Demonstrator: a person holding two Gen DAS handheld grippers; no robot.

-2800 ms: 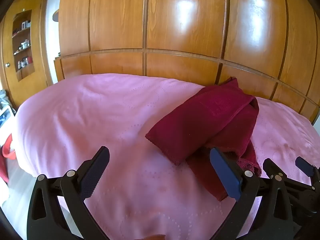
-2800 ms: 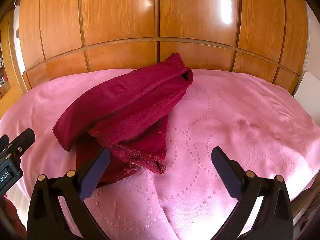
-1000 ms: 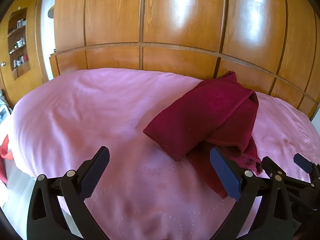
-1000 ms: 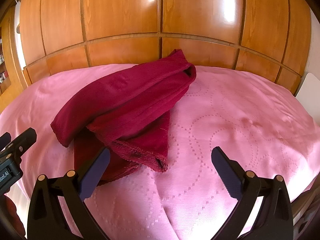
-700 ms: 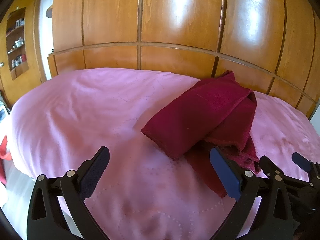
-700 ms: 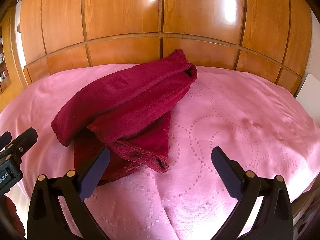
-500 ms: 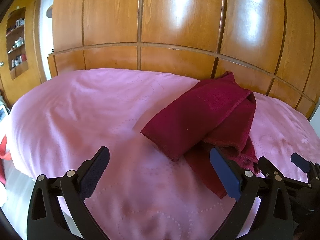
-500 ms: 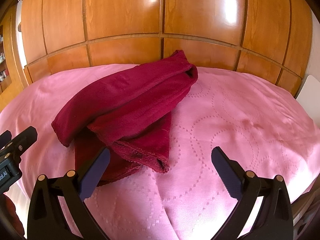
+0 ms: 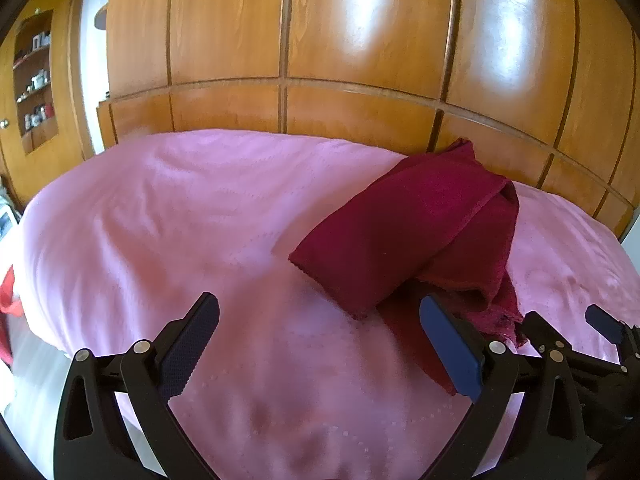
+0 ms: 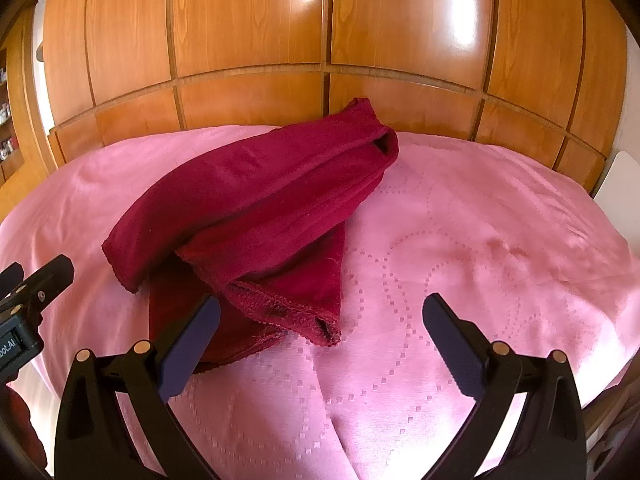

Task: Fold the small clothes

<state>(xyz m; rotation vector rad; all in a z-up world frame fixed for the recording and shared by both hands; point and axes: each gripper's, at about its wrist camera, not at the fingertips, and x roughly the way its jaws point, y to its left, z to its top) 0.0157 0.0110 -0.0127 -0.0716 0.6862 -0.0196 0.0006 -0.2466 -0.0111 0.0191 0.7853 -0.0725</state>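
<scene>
A dark red cloth [image 9: 416, 232] lies loosely bunched on the pink bedspread [image 9: 180, 220], right of centre in the left wrist view. In the right wrist view the same dark red cloth [image 10: 260, 216] sits left of centre, its frayed hem nearest me. My left gripper [image 9: 320, 340] hovers open over bare bedspread, its right finger just short of the cloth's near corner. My right gripper [image 10: 320, 340] is open too, its left finger over the cloth's near edge. Nothing is held by either. The right gripper's body [image 9: 580, 356] shows at the left wrist view's right edge.
A glossy wooden panelled headboard wall [image 10: 328, 40] rises behind the bed. A wooden shelf unit [image 9: 36, 80] with small items stands far left. The pink bedspread [image 10: 480, 240] lies bare to the right of the cloth. Something red [image 9: 8, 296] sits by the bed's left edge.
Both grippers have drifted slightly, so the cloth sits a touch lower and closer in view. The cloth itself has not moved, and both grippers stay open.
</scene>
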